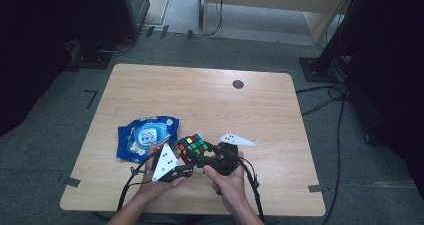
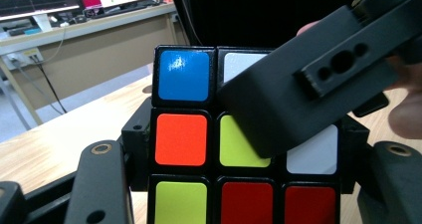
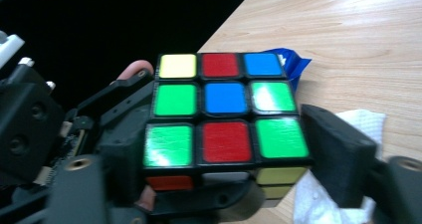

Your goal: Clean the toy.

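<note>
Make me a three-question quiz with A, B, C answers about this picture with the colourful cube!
1. Where is the blue wipes pack?
A. On the table, left of the cube
B. On the floor
C. On top of the cube

2. In the right gripper view, how many green stickers are on the cube face turned to the camera?
A. One
B. Four
C. Nine

3. What is the left gripper doing?
A. Lying open on the table
B. Clamped on the cube
C. Holding the pack

Answers: 1 A, the high view shows it on the table beside the cube. 2 B, four squares are green. 3 B, its jaws hug the cube's sides.
</note>
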A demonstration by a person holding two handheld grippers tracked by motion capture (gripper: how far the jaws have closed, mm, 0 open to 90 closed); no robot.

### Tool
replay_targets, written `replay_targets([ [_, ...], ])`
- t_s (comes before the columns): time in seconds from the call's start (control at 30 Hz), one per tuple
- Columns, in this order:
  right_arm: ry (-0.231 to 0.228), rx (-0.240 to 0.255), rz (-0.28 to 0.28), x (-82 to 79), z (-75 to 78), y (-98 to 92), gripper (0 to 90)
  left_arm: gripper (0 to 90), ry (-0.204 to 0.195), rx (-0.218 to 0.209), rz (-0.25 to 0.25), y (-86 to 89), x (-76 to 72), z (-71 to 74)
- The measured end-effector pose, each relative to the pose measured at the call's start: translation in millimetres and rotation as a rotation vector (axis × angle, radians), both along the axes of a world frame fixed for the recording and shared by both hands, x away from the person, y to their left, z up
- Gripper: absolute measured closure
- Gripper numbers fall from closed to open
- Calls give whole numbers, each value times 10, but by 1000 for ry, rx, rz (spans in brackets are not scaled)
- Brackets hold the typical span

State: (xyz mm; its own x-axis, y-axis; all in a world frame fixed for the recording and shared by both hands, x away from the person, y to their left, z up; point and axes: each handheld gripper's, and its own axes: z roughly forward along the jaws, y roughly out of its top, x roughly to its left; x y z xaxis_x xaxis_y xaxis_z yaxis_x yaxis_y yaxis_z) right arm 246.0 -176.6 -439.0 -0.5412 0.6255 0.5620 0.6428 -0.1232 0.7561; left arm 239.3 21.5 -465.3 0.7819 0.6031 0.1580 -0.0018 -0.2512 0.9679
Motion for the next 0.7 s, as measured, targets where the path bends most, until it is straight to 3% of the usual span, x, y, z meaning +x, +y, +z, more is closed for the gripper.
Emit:
replay_targets([
  [0.27, -26, -17, -1, -14, 13, -10, 343, 333, 15, 5, 5, -17, -2, 20],
  [0.4, -65, -19, -49, -15, 70, -91, 343, 164, 52, 1, 16, -3, 11, 39],
  [0.47, -88, -19, -78, -11, 104, -154, 343, 132, 83, -11, 15, 22, 29, 48],
  [0.6, -166, -90, -171, -2, 185, -331, 343, 94, 113, 1, 32, 81, 59, 50],
  [0.7, -221, -162, -225, 18, 206, -445, 343, 76, 139, 11, 82, 146, 88, 53],
])
